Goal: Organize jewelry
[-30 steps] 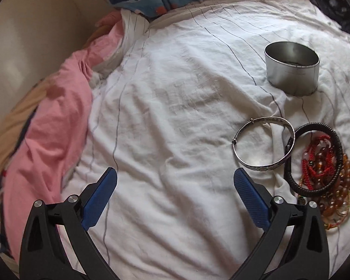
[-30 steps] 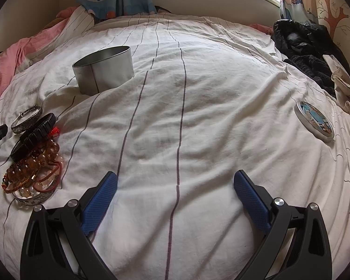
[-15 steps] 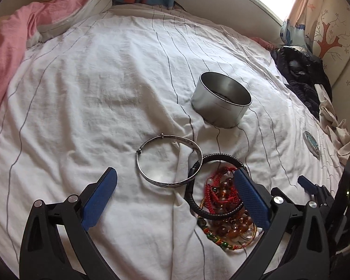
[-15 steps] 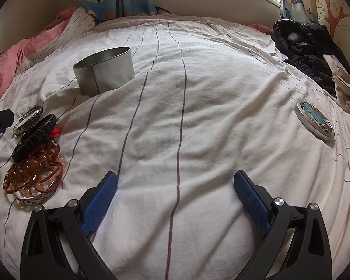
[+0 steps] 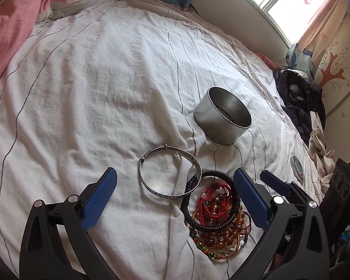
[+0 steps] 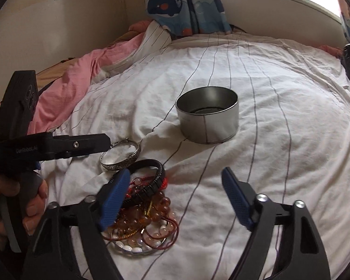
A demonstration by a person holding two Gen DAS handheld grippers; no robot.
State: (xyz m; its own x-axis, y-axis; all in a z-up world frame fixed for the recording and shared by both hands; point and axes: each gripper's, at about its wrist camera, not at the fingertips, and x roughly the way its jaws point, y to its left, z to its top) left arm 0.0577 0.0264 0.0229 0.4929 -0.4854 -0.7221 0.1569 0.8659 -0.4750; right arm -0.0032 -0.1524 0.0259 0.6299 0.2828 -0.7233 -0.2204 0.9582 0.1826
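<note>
Two hand-held grippers hover over the bed [image 5: 86, 88]: the left hand-held gripper [image 5: 175, 196] spread wide and empty, the right hand-held gripper [image 6: 176, 196] open, its jaws having just been closing with nothing between them. Near the round tin [image 6: 207, 114], on its camera side, lie the silver bangle [image 5: 170, 172], the black braided bracelet [image 5: 212, 201] and a heap of beaded bracelets [image 5: 219, 235], the heap farthest from the tin.

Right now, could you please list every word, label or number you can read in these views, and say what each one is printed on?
"GenRobot.Ai": white lettering along the black arm of the left tool, seen from the right wrist.
Small white print below it at the frame edge: too cut off to read.
Round lid: picture only, too small to tell.
</note>
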